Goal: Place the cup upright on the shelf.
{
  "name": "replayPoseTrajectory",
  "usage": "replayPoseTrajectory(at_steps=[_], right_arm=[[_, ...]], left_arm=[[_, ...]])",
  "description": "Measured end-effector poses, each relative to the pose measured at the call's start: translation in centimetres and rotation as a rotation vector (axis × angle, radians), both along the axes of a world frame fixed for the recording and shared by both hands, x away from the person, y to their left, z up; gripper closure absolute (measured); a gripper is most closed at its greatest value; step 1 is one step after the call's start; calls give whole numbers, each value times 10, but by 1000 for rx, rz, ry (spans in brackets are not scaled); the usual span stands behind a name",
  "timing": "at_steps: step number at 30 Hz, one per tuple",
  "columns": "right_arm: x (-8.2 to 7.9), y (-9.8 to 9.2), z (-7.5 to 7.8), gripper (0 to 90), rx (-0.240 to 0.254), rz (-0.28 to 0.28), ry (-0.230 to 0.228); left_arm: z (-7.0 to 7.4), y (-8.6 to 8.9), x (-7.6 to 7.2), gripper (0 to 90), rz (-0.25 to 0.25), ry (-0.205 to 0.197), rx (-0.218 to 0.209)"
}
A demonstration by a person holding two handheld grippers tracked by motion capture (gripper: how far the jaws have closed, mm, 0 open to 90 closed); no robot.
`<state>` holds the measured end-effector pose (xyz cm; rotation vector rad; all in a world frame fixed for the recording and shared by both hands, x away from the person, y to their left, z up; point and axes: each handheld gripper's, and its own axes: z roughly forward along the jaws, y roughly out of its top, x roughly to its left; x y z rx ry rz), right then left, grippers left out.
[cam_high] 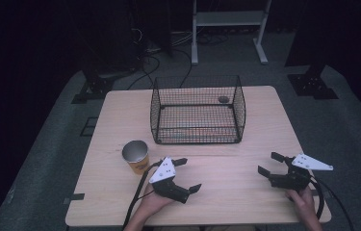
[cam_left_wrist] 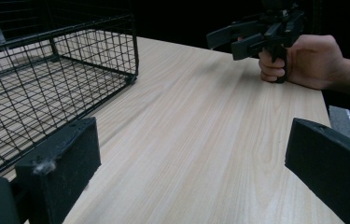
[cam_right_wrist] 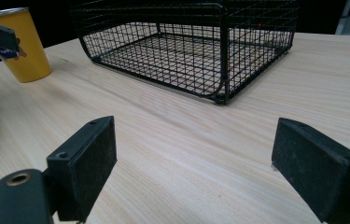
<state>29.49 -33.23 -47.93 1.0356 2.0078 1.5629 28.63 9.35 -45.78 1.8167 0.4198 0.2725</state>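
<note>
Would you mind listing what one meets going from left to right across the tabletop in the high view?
Yellow cup → left gripper, jaws open and empty → black wire basket, farther back on the wooden table → right gripper, jaws open and empty.

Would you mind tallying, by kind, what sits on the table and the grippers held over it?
Yellow cup: 1
Black wire basket: 1
Grippers: 2, the left gripper and the right gripper, both with jaws apart and nothing between them
Total: 4
</note>
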Motion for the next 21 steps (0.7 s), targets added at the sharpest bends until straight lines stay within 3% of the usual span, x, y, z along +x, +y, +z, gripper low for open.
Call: replayPoseTrajectory(at_steps=[10,21], right_arm=[[-1,2,0,129,-16,-3,-4],[0,1,0,129,-10,-9,1]], left_arm=[[1,3,0,28,0,-1,22],[17,14,-3,29,-16,-11,33]])
